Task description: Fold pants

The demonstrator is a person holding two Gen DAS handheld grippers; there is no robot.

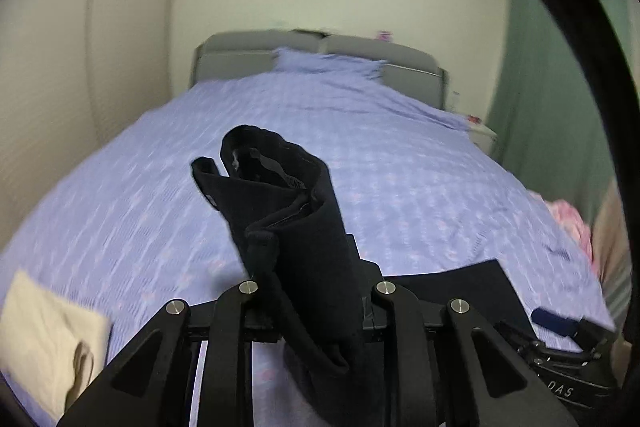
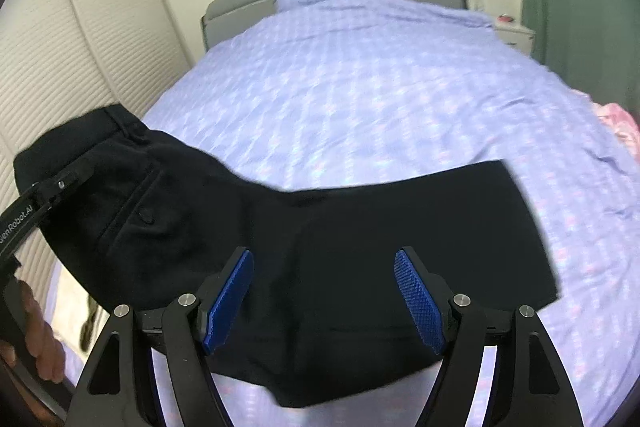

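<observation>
the black pants (image 2: 320, 247) lie across the near part of the bed (image 2: 380, 87), on its lilac patterned cover, and one end of them is off the bed. the left gripper (image 1: 316, 291) is clamped on the bunched waistband end, which stands up out of its fingers in the left wrist view; in the right wrist view the same end hangs raised at the near left, with the back pocket and its button showing. the leg end lies flat toward the right. the right gripper (image 2: 324, 301) hovers over the middle of the pants with its blue pads (image 2: 230, 301) wide apart and nothing between them.

this looks like the start of a fold: the waist end lifted, to be carried over toward the leg end on the right. the next move probably calls for the right gripper to pin or pinch the cloth near the intended crease, so the pants do not slide as the left carries its end across and lays edge on edge.

both pictures are smeared. the left gripper's pads are buried in cloth, so how much fabric they hold is unclear. the near edge of the pants is hidden behind the right gripper. a cream cloth (image 1: 44, 339) at the near left and something pink (image 2: 620, 123) at the far right are cut off.
</observation>
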